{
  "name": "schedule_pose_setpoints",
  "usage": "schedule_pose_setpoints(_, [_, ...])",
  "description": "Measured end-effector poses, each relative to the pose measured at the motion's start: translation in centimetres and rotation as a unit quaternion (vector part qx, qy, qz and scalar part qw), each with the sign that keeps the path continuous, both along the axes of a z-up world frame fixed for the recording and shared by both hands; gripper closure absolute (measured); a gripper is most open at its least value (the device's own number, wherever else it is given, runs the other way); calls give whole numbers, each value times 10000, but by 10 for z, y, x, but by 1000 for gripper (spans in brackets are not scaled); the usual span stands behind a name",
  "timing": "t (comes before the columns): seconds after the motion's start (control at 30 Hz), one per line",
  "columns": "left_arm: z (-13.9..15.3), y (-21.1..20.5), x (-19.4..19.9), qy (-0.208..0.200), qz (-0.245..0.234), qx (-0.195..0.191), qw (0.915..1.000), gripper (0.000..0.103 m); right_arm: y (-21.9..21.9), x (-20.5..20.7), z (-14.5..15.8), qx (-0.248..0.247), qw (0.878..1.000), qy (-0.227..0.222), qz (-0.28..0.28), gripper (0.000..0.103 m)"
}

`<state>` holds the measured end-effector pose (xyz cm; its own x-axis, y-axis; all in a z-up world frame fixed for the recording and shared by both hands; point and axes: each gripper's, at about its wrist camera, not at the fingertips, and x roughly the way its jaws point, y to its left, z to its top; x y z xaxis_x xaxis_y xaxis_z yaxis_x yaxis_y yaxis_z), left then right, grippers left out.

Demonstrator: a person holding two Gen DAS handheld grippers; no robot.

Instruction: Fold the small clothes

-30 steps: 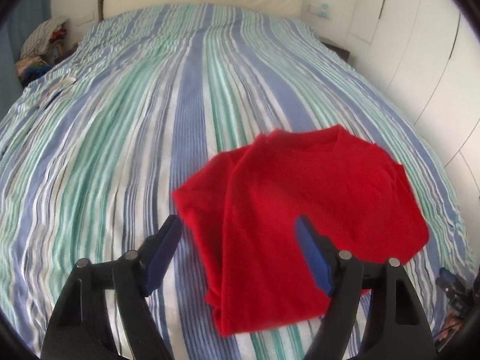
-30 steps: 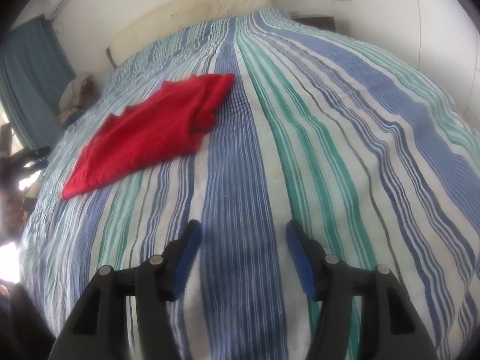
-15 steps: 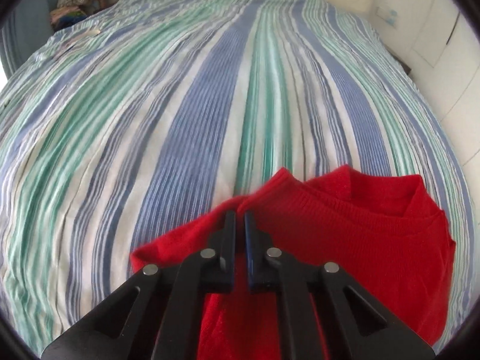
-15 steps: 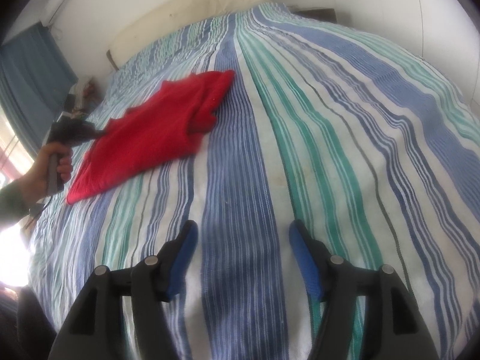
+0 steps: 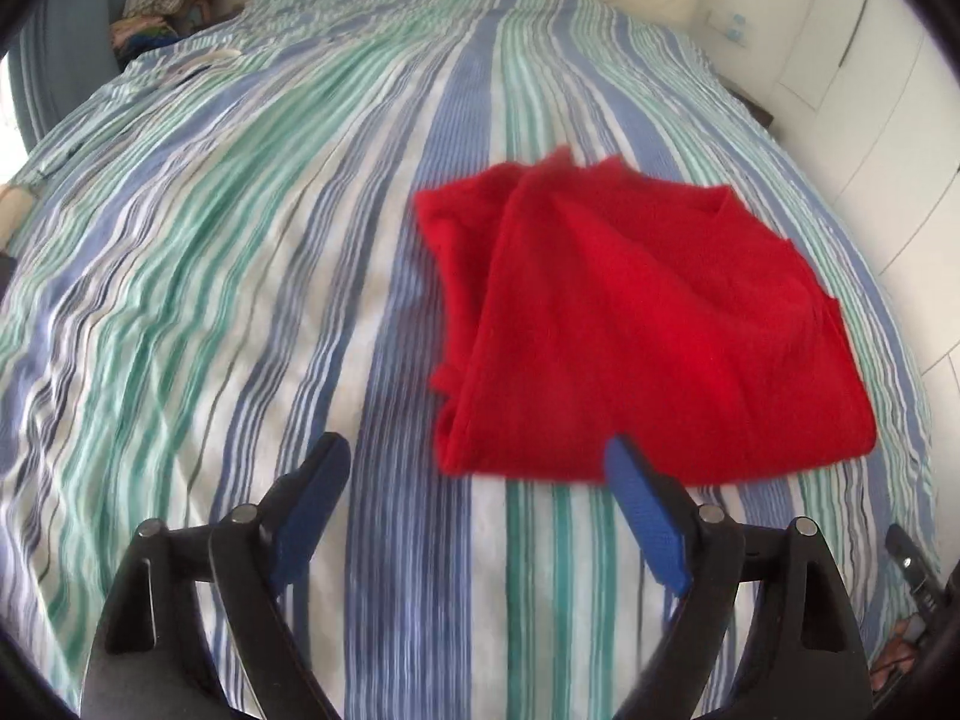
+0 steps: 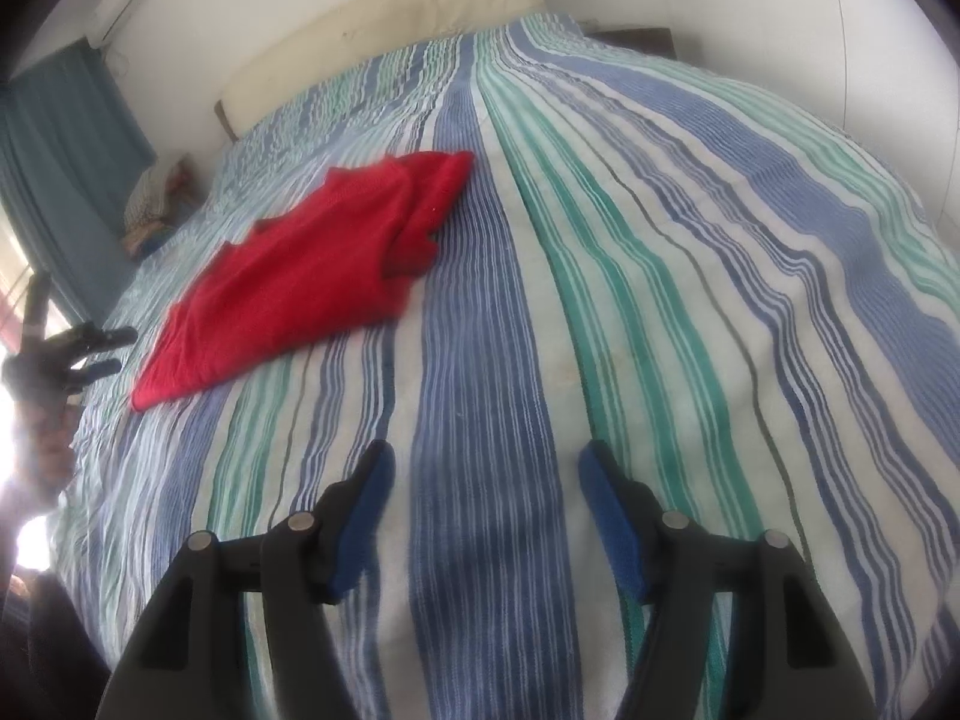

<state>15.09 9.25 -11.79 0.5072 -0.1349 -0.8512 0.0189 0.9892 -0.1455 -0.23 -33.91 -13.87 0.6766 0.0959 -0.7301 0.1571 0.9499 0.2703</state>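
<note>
A red garment (image 5: 648, 324) lies partly folded on the striped bed (image 5: 240, 240), with a doubled layer along its left side. My left gripper (image 5: 477, 450) hovers just short of its near edge. Its jaws are opening and nothing is between them; the right blue pad overlaps the cloth's near hem in the picture. In the right wrist view the red garment (image 6: 312, 264) lies far off to the upper left. My right gripper (image 6: 486, 462) stands open over bare striped cover (image 6: 690, 240). The left gripper (image 6: 114, 351) shows at that view's left edge, held by a hand.
A cream headboard (image 6: 390, 42) runs along the far end of the bed. A pile of clothes (image 5: 168, 6) sits beside the bed at the far left. White wardrobe doors (image 5: 870, 90) line the right side, and a blue curtain (image 6: 66, 138) hangs on the left.
Half a second ago my left gripper was shut at the red garment's far edge. It has since let go, opened wide and drawn back to the near side. The right gripper has stayed put.
</note>
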Motion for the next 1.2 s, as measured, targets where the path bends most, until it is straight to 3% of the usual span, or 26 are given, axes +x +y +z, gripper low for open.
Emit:
schedule_pose_setpoints(0.17, [-33,-1,-51,413,213,-307,9985,15,22,2,21,565,9976,-239,317,39])
schedule_pose_setpoints(0.27, [-43,-18,-58,217,94,272,9993,10,39,6,13,567,9977,-145,341,39])
schedule_pose_setpoints(0.37, [-50,-29,-57,217,-46,593,9980,5,47,8,-14,404,9988,165,228,39])
schedule_pose_setpoints(0.53, [-55,-29,-62,174,-38,574,9982,1,62,2,-21,-258,9982,129,530,38])
schedule_pose_setpoints(0.73, [-59,-32,-72,-172,-47,783,9968,0,70,1,-30,-491,9961,-96,731,25])
schedule_pose_setpoints(0.87, [-45,-29,-68,-119,75,668,9977,2,82,1,-36,-851,9916,-204,947,14])
schedule_pose_setpoints(0.93, [-25,-17,-64,-416,220,344,9983,2,82,0,-37,-869,9914,-237,946,13])
schedule_pose_setpoints(1.03, [-3,7,-48,-895,677,387,9929,1,80,0,-38,-812,9916,-259,976,12])
schedule_pose_setpoints(1.1, [-11,27,-28,-786,1015,506,9904,1,81,0,-38,-826,9912,-277,995,11])
schedule_pose_setpoints(1.2, [-68,58,-1,-1,1338,664,9888,0,82,-2,-37,-857,9910,-303,985,11])
